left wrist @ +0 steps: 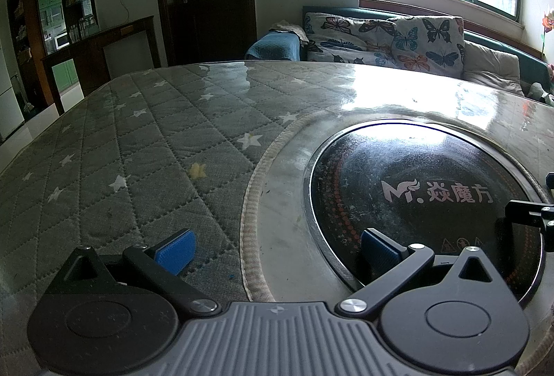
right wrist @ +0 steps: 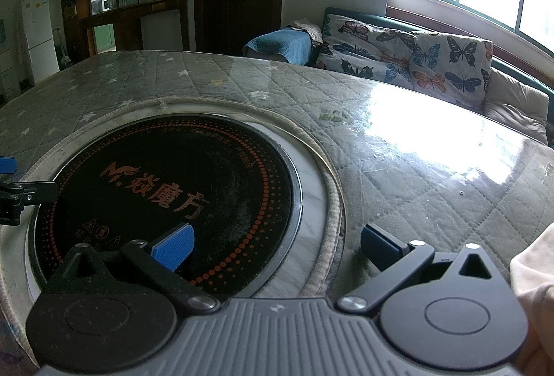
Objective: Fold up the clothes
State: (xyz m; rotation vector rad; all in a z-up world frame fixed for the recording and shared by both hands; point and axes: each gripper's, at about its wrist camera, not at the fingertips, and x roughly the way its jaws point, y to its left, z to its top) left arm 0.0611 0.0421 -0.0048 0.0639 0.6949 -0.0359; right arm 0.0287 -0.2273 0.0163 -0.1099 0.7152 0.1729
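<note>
My left gripper [left wrist: 277,253] stands open low over the table, its blue pads wide apart with nothing between them. My right gripper [right wrist: 275,247] is open as well and holds nothing. A pale pink piece of cloth [right wrist: 533,286] shows at the right edge of the right wrist view, just right of the right gripper. No other garment is in sight. The right gripper's black finger [left wrist: 529,215] pokes in at the right edge of the left wrist view. The left gripper's finger [right wrist: 20,199] shows at the left edge of the right wrist view.
The table has a grey quilted cover with stars [left wrist: 138,161] under a glossy sheet. A round black induction hob [left wrist: 426,206] [right wrist: 173,199] is set into its middle, between the two grippers. A sofa with butterfly cushions [left wrist: 391,40] stands behind, under a window.
</note>
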